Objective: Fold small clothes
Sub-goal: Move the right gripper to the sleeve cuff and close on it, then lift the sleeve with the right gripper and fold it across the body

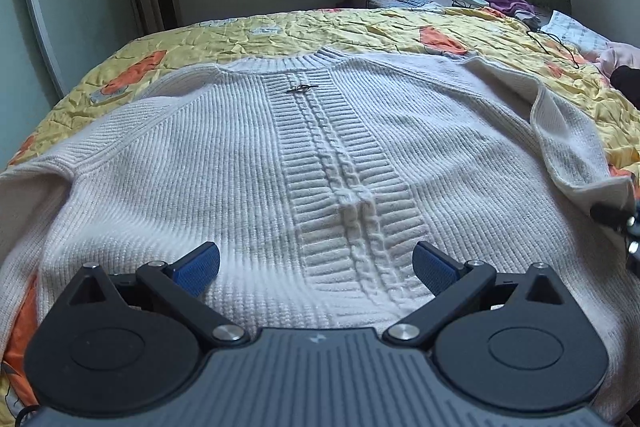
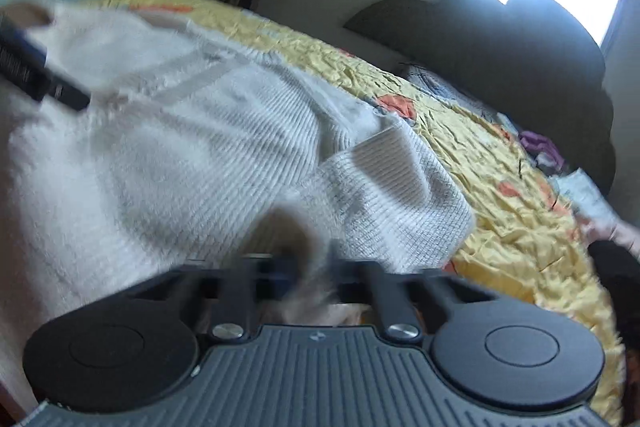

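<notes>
My right hand-held gripper is clamped on the sleeve cuff of the cream ribbed knit sweater, spread flat mid-bed; left hand-held gripper apart, folding barely begun

The left gripper has a grey ribbed body, two black round housings, black link arms with silver screws and blue ribbed pads. The right gripper has the same grey-and-black build.
</notes>
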Demonstrator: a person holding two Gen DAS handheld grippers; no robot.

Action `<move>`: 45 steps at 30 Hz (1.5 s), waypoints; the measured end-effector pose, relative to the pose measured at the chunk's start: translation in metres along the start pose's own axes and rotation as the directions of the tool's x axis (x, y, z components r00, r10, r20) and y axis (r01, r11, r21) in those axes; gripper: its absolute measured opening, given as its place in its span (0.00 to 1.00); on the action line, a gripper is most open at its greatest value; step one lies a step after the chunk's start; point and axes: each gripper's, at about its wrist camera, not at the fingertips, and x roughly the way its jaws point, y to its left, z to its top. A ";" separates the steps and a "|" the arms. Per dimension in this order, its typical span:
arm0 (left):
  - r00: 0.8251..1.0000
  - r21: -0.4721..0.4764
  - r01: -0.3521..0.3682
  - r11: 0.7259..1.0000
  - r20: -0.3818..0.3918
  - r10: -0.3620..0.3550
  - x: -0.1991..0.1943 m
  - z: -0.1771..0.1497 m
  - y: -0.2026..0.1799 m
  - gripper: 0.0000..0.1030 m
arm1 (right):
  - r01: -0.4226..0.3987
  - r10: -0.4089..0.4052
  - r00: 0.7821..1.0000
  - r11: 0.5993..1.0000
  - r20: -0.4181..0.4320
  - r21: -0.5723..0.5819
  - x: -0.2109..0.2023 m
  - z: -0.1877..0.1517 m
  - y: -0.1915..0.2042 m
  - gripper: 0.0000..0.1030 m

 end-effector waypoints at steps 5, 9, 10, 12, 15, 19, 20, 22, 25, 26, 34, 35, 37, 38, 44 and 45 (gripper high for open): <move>1.000 0.023 -0.010 1.000 -0.006 0.011 0.002 -0.002 -0.003 1.00 | -0.130 0.131 0.991 0.962 0.011 0.238 0.012 0.009 -0.041 0.07; 1.000 0.020 -0.009 1.000 -0.006 0.009 0.002 -0.002 -0.003 1.00 | -0.224 0.219 0.974 0.869 0.063 0.440 0.025 0.012 -0.078 0.07; 1.000 0.018 -0.008 1.000 -0.006 0.008 0.002 -0.002 -0.003 1.00 | -0.240 0.232 0.970 0.844 0.077 0.480 0.027 0.013 -0.086 0.07; 1.000 0.018 -0.008 1.000 -0.007 0.009 0.002 -0.002 -0.004 1.00 | -0.283 0.262 0.958 0.772 0.119 0.569 0.033 0.013 -0.103 0.08; 1.000 0.025 -0.014 1.000 -0.016 0.014 0.004 -0.003 -0.005 1.00 | -0.351 0.301 0.934 0.668 0.193 0.656 0.043 0.021 -0.123 0.08; 0.999 0.042 -0.022 0.999 -0.026 0.023 0.007 -0.005 -0.008 1.00 | -0.373 0.327 0.922 0.614 0.205 0.696 0.069 0.037 -0.132 0.08; 0.999 0.043 -0.023 0.999 -0.028 0.024 0.007 -0.005 -0.008 1.00 | -0.377 0.338 0.919 0.603 0.203 0.703 0.077 0.040 -0.134 0.08; 0.999 0.042 -0.022 0.999 -0.029 0.023 0.007 -0.005 -0.008 1.00 | -0.373 0.346 0.918 0.593 0.192 0.714 0.093 0.048 -0.135 0.08; 0.999 0.038 -0.020 0.999 -0.030 0.021 0.007 -0.005 -0.007 1.00 | -0.367 0.334 0.922 0.593 0.195 0.717 0.107 0.062 -0.137 0.08; 0.999 0.038 -0.020 0.999 -0.031 0.021 0.007 -0.005 -0.007 1.00 | -0.367 0.328 0.923 0.593 0.202 0.717 0.111 0.067 -0.140 0.08; 0.999 0.057 -0.022 0.998 -0.038 0.024 0.010 -0.007 -0.010 1.00 | -0.187 0.236 0.971 0.645 0.039 0.741 0.155 0.063 -0.158 0.26; 0.999 0.055 -0.020 0.998 -0.038 0.022 0.009 -0.007 -0.009 1.00 | -0.181 0.243 0.970 0.651 0.024 0.737 0.156 0.058 -0.156 0.35; 0.999 0.047 -0.014 0.999 -0.039 0.016 0.010 -0.007 -0.008 1.00 | -0.226 0.257 0.964 0.637 0.073 0.737 0.146 0.050 -0.155 0.61; 0.999 0.045 -0.014 0.999 -0.042 0.016 0.010 -0.007 -0.007 1.00 | -0.261 0.266 0.957 0.617 0.115 0.743 0.138 0.045 -0.157 0.66; 0.999 0.053 -0.015 0.998 -0.043 0.017 0.010 -0.008 -0.008 1.00 | -0.320 0.276 0.943 0.593 0.186 0.739 0.101 0.027 -0.172 0.75; 0.999 0.050 -0.014 0.999 -0.044 0.016 0.010 -0.008 -0.008 1.00 | -0.321 0.290 0.941 0.601 0.174 0.732 0.099 0.023 -0.173 0.77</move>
